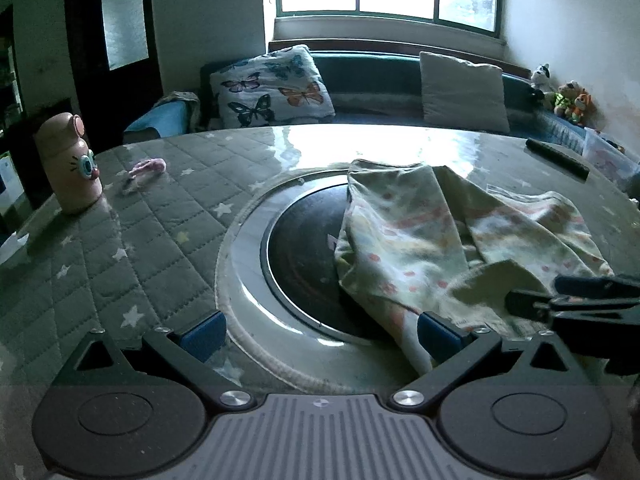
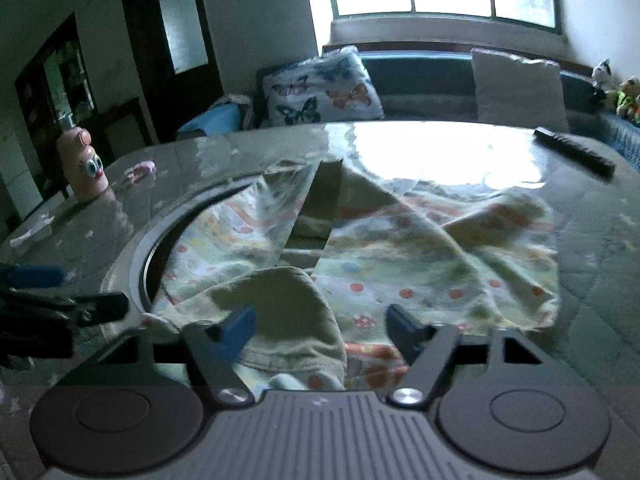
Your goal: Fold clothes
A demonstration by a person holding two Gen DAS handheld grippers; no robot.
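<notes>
Cotton, pale and printed with small red and orange motifs, lies rumpled on the table [image 1: 160, 216] in the left wrist view: the garment [image 1: 432, 240] covers the right half of a dark round inset [image 1: 304, 248] ringed in metal. The left gripper [image 1: 320, 330] stands spread wide, its blue pads clear of any pinch, the right-hand pad just at the cloth's near edge and the left-hand one over bare ring. The right gripper [image 1: 532, 300] reaches in low from the right, over the near corner of the fabric. To fold well from here, I judge the left jaws should take the near hem squarely rather than a single loose layer, so the edge travels flat. Off to the left stand a pink bottle with cartoon eyes [image 1: 70, 164] and a small pink scrap [image 1: 146, 168], well apart from the work; a dark remote [image 1: 558, 158] lies far right. In the right wrist view, the garment [image 2: 400, 248] spreads across the middle of the table, a turned-over flap [image 2: 280, 304] humped between the right gripper [image 2: 320, 330] fingers. Those jaws are half open around the hump, and the blur hides whether the pads press it; nothing shows a firm pinch. The left gripper [image 2: 80, 304] sits at the left edge. That bunched flap is the main obstacle: closing on it blindly would likely trap several layers and skew the fold.
</notes>
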